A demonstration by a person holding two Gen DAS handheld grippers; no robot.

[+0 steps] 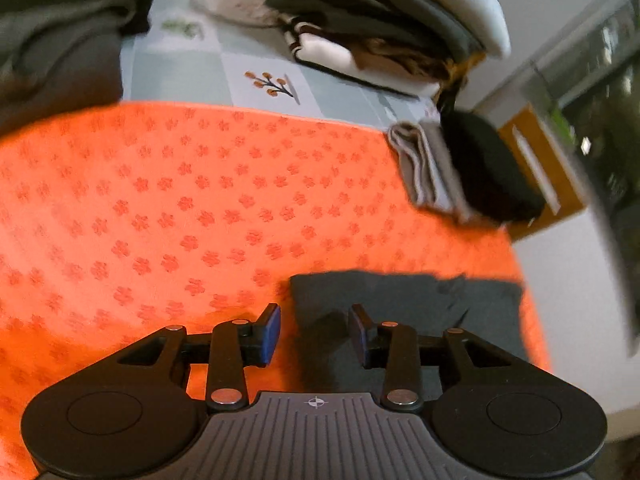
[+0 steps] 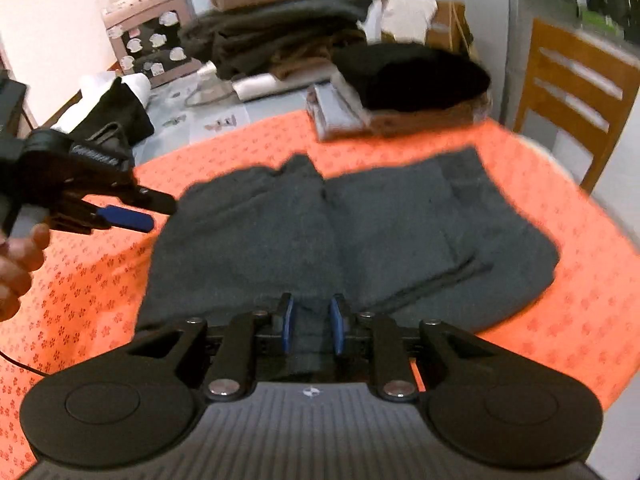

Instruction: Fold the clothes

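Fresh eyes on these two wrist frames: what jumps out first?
The bright orange patterned cloth covering the table, with a dark grey garment lying folded in its middle. The right gripper sits at the garment's near edge, jaws apart; the left gripper hovers at its left side. Folded clothes are stacked behind.

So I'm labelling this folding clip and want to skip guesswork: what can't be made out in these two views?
- Dark grey garment: type unclear; motion blur in both views, near edge hidden behind the right tongs, and only a corner shows in the left wrist view.
- Right tongs' grip: fabric lies between the pads, contact unclear.
- Clothes pile: blurred, separate items indistinct.
- Left tongs: open, nothing held.
- Hand: cut off by the frame edge.
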